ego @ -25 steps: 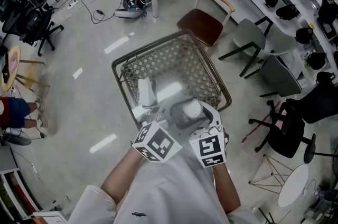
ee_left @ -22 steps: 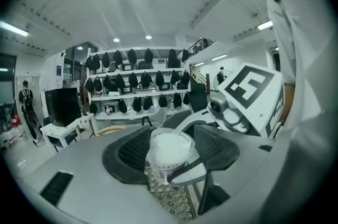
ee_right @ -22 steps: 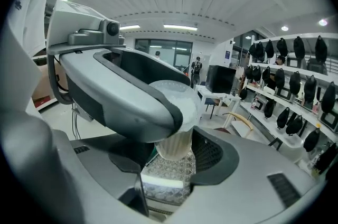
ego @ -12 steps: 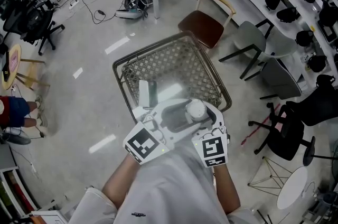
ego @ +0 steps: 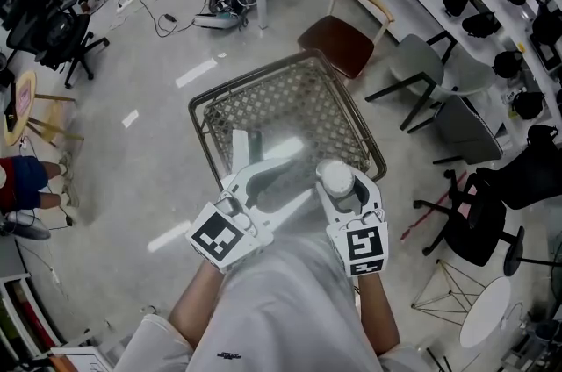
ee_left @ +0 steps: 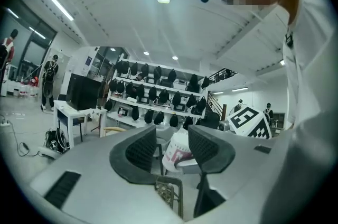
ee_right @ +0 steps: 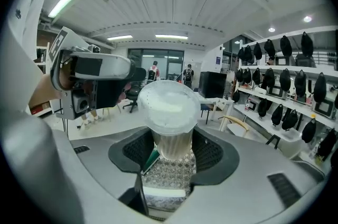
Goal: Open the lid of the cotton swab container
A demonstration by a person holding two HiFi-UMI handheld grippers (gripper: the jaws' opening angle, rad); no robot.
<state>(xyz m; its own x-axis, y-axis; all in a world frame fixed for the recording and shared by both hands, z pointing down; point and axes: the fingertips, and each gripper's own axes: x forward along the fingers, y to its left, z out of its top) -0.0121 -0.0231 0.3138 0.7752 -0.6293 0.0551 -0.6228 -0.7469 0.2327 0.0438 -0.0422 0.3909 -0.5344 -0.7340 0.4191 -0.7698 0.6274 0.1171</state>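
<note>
The right gripper point(ee_right: 171, 151) is clamping the cotton swab container point(ee_right: 170, 139) by its clear body, its jaws pressing on both sides, and is holding it upright at the right of the scene, above the near edge of a wire basket point(ego: 281, 107); the lid point(ee_right: 168, 103) is sitting on top and, by my judgement, is not yet off. The left gripper point(ee_left: 172, 149) is hanging just left of the container and pointing across at it; its jaws are standing partly apart and have just been closing, with nothing between them, the container lying beyond their tips. Several things are looking risky from here. The lid is showing wider than the body, so jaws narrowing too early may be arriving too tight to fit round it, and would be knocking it rather than gripping it. The right gripper is holding low on the body, so a sideways push or pull at the top is likely to be tipping or twisting the container in that grip. A lid that is giving way suddenly may be jerking the container, and loose swabs would be spilling into the basket below or onto the floor point(ego: 158, 168). A harder squeeze to prevent this may be denting the thin wall.
</note>
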